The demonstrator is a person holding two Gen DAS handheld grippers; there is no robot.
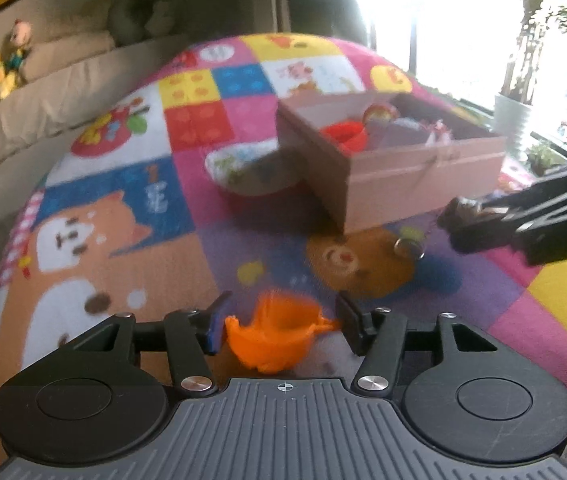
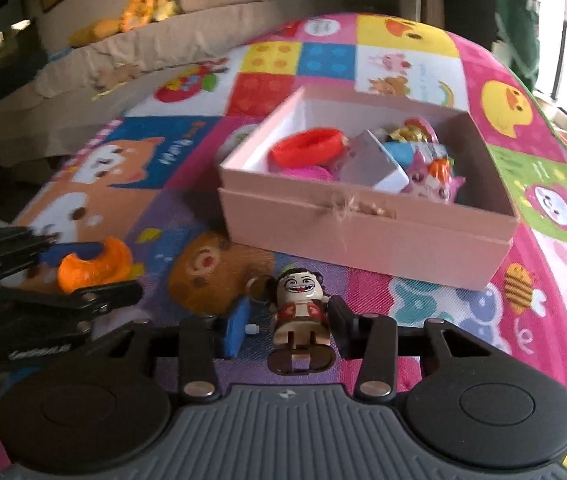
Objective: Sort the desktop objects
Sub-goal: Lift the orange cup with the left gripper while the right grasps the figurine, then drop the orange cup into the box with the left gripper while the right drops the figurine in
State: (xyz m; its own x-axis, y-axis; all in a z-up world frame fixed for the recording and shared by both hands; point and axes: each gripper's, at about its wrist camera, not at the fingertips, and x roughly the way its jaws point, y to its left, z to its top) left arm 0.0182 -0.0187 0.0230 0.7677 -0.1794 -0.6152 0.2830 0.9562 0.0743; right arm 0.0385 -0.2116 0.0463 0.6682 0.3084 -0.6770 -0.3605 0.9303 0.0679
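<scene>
Right gripper (image 2: 283, 330) around toy figure (image 2: 301, 312)

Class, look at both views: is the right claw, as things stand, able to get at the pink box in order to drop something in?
Probably yes. The pink box stands open-topped just ahead of the right claw, with only bare mat between. The claw already has a small figure between its fingers.

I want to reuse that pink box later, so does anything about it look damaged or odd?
Yes. The front wall of the pink box has a frayed, torn spot near the middle of its upper edge, with loose fibres sticking out. The rest of the box looks intact, and the toys inside sit in a loose jumble.
</scene>
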